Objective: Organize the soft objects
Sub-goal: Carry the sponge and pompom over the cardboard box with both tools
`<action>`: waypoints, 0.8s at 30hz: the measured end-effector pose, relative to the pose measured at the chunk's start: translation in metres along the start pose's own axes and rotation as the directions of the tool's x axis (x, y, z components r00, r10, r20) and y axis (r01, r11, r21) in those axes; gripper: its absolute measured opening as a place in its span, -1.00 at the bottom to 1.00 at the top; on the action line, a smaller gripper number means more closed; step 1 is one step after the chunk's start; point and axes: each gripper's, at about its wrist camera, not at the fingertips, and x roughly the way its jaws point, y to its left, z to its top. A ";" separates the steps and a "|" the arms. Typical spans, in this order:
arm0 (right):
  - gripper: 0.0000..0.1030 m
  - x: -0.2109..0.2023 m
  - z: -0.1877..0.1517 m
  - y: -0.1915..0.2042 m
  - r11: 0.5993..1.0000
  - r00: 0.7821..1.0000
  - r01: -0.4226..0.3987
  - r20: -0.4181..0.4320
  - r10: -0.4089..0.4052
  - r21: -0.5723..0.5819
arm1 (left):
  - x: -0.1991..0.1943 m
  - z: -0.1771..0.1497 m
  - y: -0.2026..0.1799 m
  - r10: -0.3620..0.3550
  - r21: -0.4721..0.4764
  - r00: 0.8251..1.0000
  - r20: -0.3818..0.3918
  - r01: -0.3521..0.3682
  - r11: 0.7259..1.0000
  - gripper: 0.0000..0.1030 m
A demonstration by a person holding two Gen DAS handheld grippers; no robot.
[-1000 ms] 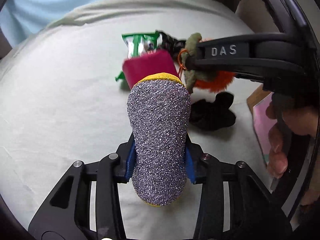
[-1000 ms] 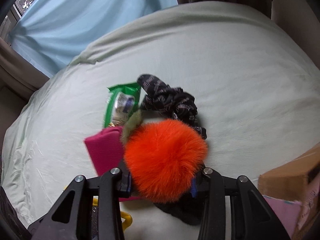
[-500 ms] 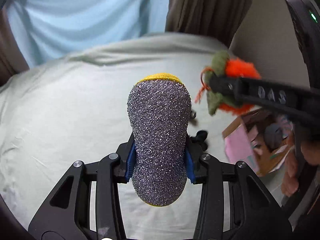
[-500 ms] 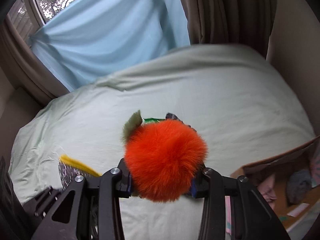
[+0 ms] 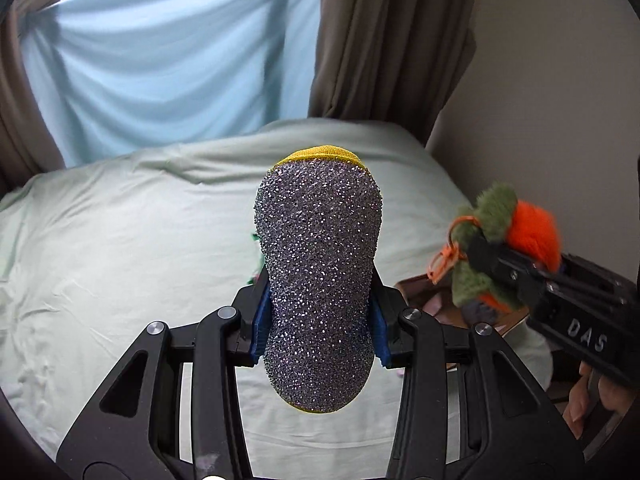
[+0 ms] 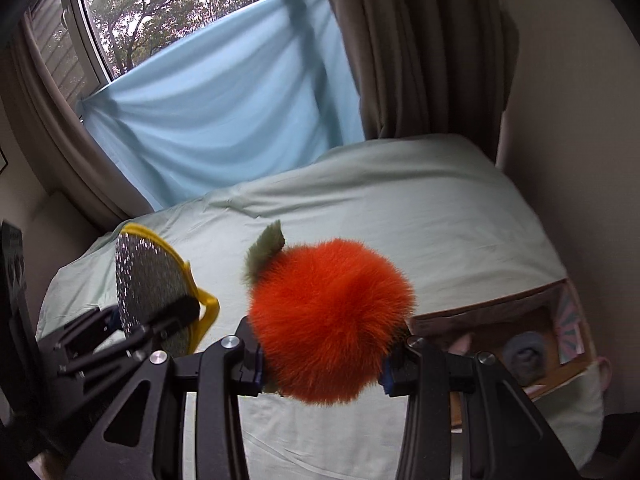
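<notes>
left gripper [image 5: 320, 316] clamps glitter sponge [image 5: 318, 276]; right gripper [image 6: 322, 354] clamps orange pompom [image 6: 328, 320] near cardboard box [image 6: 516, 332].

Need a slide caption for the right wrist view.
Right gripper holds orange pompom above bed, box alongside.

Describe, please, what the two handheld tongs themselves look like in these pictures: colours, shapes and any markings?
Both are matte black plastic linkages with triangular cut-outs and round silver pivot bolts. The left tongs carry blue pads on the inner faces of the fingers; the right tongs show the same blue pads. Seen from the left wrist, the right one's side bears raised white letters "DAS". No cables or sleeves are visible.
</notes>
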 end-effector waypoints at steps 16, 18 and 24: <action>-0.27 -0.066 0.005 -0.152 0.996 0.998 0.055 -0.020 -0.056 -0.065 | 0.028 -0.002 -0.158 -0.008 -0.065 0.998 -0.062 0.004 0.998 -0.28; -0.27 -0.060 0.005 -0.175 0.996 0.997 0.062 -0.042 -0.064 -0.062 | 0.047 -0.006 -0.175 -0.014 -0.078 0.995 -0.098 0.007 0.997 -0.28; -0.27 -0.024 0.004 -0.241 0.995 0.988 0.087 -0.126 -0.092 -0.043 | 0.109 -0.019 -0.224 -0.030 -0.074 0.977 -0.212 0.015 0.997 -0.28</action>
